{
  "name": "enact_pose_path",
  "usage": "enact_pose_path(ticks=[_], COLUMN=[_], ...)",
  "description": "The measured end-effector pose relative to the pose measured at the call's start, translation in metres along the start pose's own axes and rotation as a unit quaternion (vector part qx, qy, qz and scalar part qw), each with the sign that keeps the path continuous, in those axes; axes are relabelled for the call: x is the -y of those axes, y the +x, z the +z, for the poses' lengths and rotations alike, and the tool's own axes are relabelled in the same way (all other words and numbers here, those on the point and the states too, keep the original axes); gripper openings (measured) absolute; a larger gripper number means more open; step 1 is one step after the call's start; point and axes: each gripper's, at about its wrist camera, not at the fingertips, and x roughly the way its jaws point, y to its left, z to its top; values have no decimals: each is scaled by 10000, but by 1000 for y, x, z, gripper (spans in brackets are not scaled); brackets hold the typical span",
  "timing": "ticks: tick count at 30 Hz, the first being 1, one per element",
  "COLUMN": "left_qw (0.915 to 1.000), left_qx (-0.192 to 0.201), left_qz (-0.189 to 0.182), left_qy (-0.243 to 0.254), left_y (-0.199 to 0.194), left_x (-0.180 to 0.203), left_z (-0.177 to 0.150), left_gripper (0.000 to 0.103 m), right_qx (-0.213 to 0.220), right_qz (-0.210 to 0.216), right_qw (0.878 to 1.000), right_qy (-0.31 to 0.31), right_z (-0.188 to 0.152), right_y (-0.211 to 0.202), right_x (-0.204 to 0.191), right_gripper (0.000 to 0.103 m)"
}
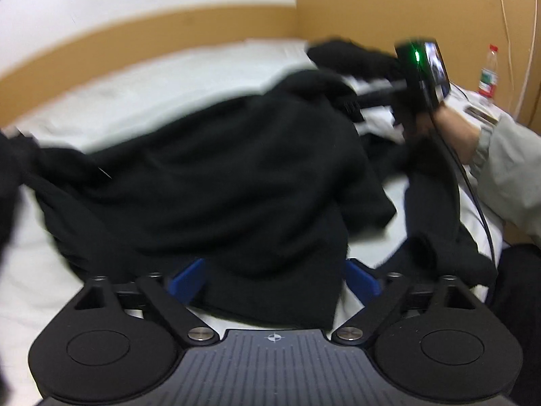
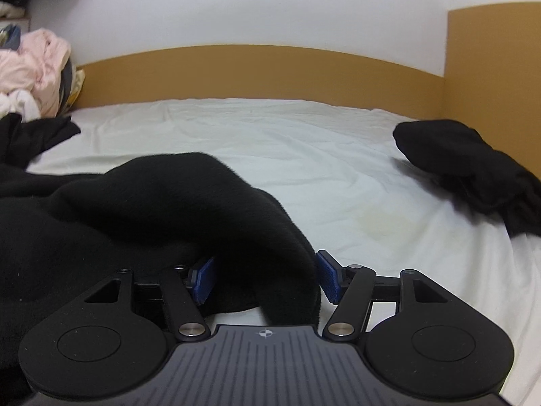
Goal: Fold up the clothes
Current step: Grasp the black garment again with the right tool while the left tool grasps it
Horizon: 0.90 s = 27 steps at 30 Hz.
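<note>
A black fleece garment (image 1: pixel 209 169) lies crumpled across the white bed sheet (image 1: pixel 142 101). My left gripper (image 1: pixel 275 280) hovers over its near edge. The blue pads (image 1: pixel 187 284) stand wide apart, with cloth filling the gap and no clear pinch. In the right wrist view a fold of the same black garment (image 2: pixel 203 203) runs between the blue pads (image 2: pixel 329 280) of my right gripper (image 2: pixel 267 280). The right-hand pad stands just clear of the cloth. A hand (image 1: pixel 453 128) in a grey sleeve holds the right gripper at the garment's far side.
A second black garment (image 2: pixel 466 165) lies bunched at the bed's right. Pink and white clothes (image 2: pixel 37 67) are piled at the far left. A wooden headboard (image 2: pixel 263 71) bounds the far side. A plastic bottle (image 1: pixel 488 74) stands beside the bed. A black cable (image 1: pixel 473 196) trails from the right gripper.
</note>
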Motion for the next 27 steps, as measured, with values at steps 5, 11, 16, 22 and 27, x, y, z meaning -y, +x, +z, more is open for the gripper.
enact_pose_path(ticks=[5, 11, 16, 22, 27], left_qw=[9972, 9824, 9720, 9159, 8823], left_qx=[374, 1046, 1892, 3352, 4141], left_qz=[269, 356, 620, 543, 657], left_qy=[-584, -1505, -1251, -2139, -2137], left_y=[13, -20, -92, -192, -287], left_x=[-14, -51, -73, -102, -110], left_z=[1, 28, 75, 132, 185], left_gripper=[23, 5, 5, 5, 4], right_qx=[-305, 29, 657, 1768, 2497], right_qz=[104, 238, 27, -90, 21], right_qw=[9995, 9988, 9955, 9830, 9669], right_qy=[-17, 423, 681, 484, 521], right_z=[-1, -2, 23, 115, 197], right_y=[6, -13, -65, -161, -246], right_x=[6, 22, 30, 10, -5], right_gripper=[60, 7, 7, 7, 7])
